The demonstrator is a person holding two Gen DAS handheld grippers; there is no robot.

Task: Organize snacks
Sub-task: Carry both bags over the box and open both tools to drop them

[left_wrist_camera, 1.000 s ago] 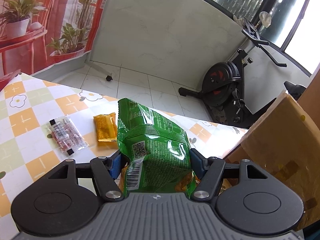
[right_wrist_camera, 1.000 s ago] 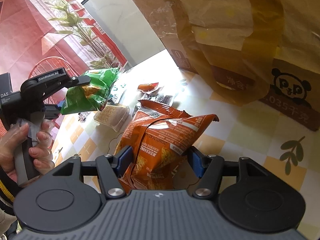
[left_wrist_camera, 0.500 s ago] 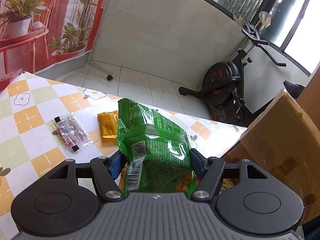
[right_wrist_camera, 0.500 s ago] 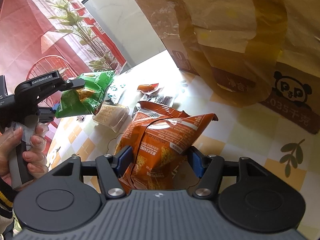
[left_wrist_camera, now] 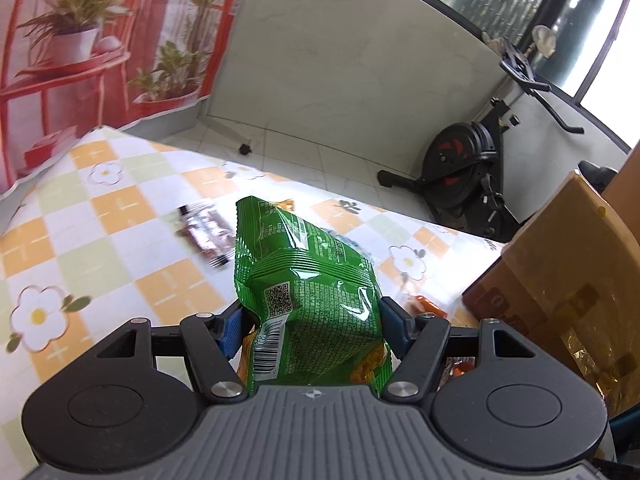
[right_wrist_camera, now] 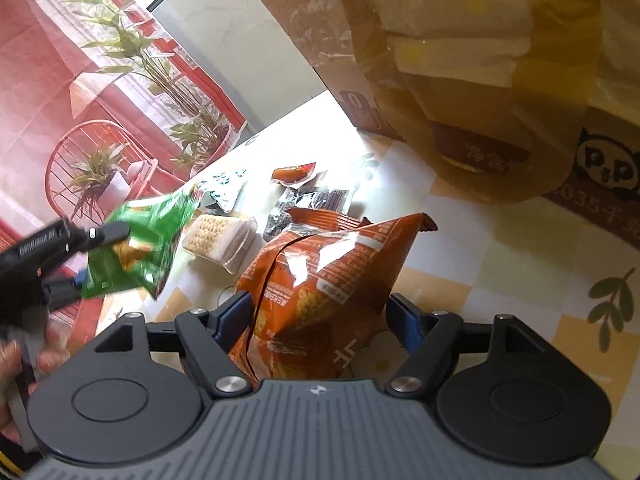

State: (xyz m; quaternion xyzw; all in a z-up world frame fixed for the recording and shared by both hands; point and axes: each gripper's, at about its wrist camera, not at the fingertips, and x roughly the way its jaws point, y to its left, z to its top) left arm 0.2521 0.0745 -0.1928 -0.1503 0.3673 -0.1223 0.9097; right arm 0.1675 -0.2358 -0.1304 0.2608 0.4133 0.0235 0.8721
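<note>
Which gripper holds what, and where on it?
Left gripper: green snack bag, clamped across its lower end. Right gripper: jaws opening, letting go of the orange snack bag between them.

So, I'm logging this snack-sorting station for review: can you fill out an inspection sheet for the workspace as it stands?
Surface: checkered flower tablecloth, lit.
Job's things: green snack bag held off the table; orange snack bag on the table.
Clutter: cracker pack, dark wrapper, sausage pack, blurred small packet.
Grippers: left hand-held gripper shut on the green bag; right hand-held gripper opening, right pad clear of the orange bag.
Cables: nothing seen.
Surroundings: cardboard box, exercise bike, plant backdrop.
</note>
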